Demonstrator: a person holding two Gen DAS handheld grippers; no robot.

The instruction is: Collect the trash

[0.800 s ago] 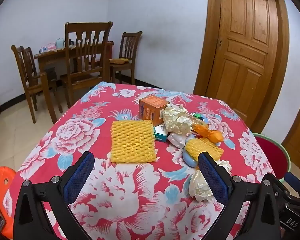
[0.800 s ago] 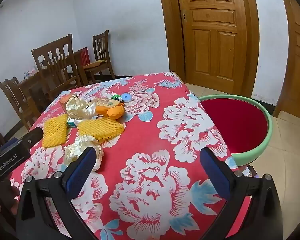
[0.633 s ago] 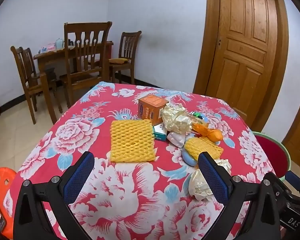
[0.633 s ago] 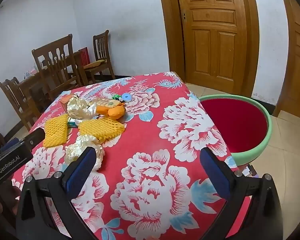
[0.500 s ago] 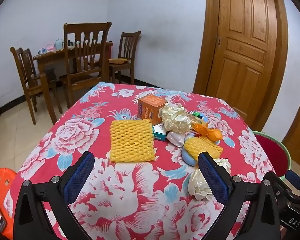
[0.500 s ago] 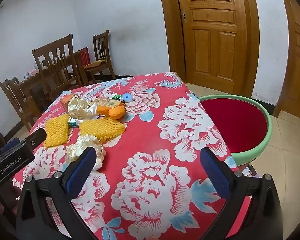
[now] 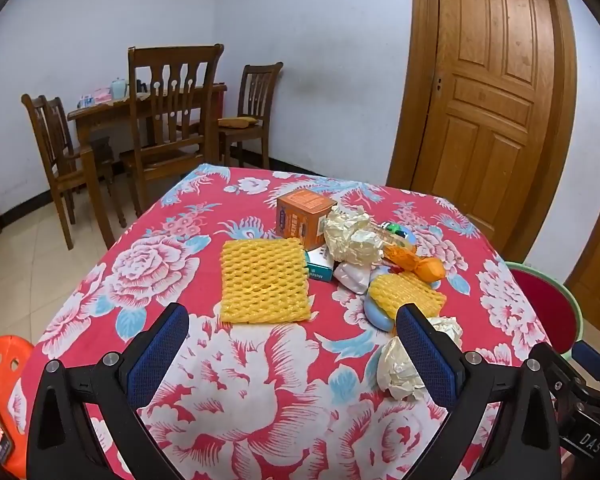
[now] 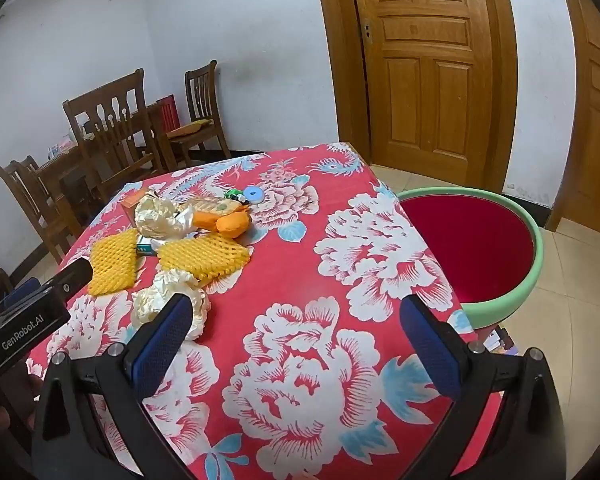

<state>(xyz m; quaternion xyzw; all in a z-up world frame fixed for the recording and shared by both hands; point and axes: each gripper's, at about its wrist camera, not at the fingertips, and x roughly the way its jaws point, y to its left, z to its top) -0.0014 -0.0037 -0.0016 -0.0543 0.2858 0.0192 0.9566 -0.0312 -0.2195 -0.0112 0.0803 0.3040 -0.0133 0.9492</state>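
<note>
Trash lies on a red floral tablecloth (image 7: 260,380): a flat yellow foam net (image 7: 264,281), a second yellow net (image 7: 406,290), an orange box (image 7: 303,216), crumpled cream paper (image 7: 350,236), an orange wrapper (image 7: 418,264) and a cream paper ball (image 7: 400,364). My left gripper (image 7: 292,352) is open and empty, above the near table edge short of the flat net. My right gripper (image 8: 294,340) is open and empty over the tablecloth (image 8: 340,264), with the paper ball (image 8: 168,300) by its left finger. A red basin with a green rim (image 8: 536,256) stands right of the table.
Wooden chairs (image 7: 168,120) and a wooden table stand at the back left. A wooden door (image 7: 488,92) is at the back right. An orange stool (image 7: 0,364) is low on the left. The left gripper's body (image 8: 24,320) shows in the right wrist view.
Both grippers have drifted very slightly; the trash appears to shift a little in each view. Jaws stay open and nothing has been picked up.
</note>
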